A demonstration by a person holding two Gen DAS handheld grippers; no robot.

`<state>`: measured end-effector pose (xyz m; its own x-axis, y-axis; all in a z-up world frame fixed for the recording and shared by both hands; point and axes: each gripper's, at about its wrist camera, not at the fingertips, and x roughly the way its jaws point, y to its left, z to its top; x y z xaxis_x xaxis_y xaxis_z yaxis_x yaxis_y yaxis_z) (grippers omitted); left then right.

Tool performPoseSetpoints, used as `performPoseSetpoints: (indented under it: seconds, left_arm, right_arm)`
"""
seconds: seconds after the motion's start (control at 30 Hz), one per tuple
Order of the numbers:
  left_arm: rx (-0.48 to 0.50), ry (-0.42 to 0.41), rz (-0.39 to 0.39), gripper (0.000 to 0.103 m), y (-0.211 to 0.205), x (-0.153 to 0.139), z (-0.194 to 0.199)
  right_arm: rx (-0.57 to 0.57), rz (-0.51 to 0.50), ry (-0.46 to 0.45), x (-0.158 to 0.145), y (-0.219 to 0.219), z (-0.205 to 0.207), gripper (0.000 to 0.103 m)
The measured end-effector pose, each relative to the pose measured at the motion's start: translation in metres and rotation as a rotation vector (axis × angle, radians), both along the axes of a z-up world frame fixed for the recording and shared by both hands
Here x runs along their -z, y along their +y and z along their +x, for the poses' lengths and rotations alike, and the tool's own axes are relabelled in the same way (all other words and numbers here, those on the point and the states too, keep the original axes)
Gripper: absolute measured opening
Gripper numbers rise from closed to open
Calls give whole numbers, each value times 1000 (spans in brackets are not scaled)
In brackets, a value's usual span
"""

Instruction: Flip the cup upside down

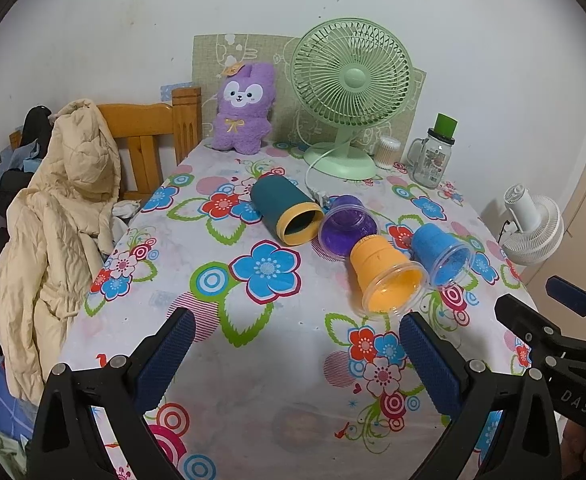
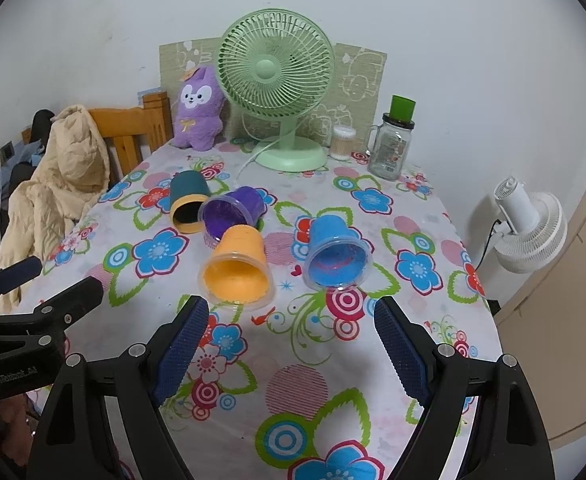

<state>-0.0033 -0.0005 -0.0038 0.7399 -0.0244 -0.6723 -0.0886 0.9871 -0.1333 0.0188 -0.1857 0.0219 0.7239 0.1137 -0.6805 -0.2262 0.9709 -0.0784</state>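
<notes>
My jaws: left gripper (image 1: 297, 360) and right gripper (image 2: 291, 348) both spread wide, empty.
Nearest: orange cup (image 2: 237, 270) on its side at 12 o'clock from my right jaws, mouth toward me.
Handling: looks light, thin, slippery plastic; I would pinch mid-wall, gently.
Count: four cups — orange, blue cup (image 2: 335, 252), purple cup (image 2: 233, 210), teal cup (image 2: 187, 204); all lying down.

Both views are lit evenly by soft indoor light, with only faint shadows cast under the cups on the tabletop (image 1: 253, 360). Heavy fisheye bending and black vignetted corners are seen at the edges. Focus is kept sharp throughout, no glare.
</notes>
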Motion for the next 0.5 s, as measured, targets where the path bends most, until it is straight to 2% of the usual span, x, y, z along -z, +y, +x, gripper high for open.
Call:
performPoseSetpoints:
  seconds: [0.5]
  left_arm:
    - [-5, -3, -3, 103, 1, -1, -2]
  right_arm:
    - [-9, -4, 0, -1, 3, -3, 87]
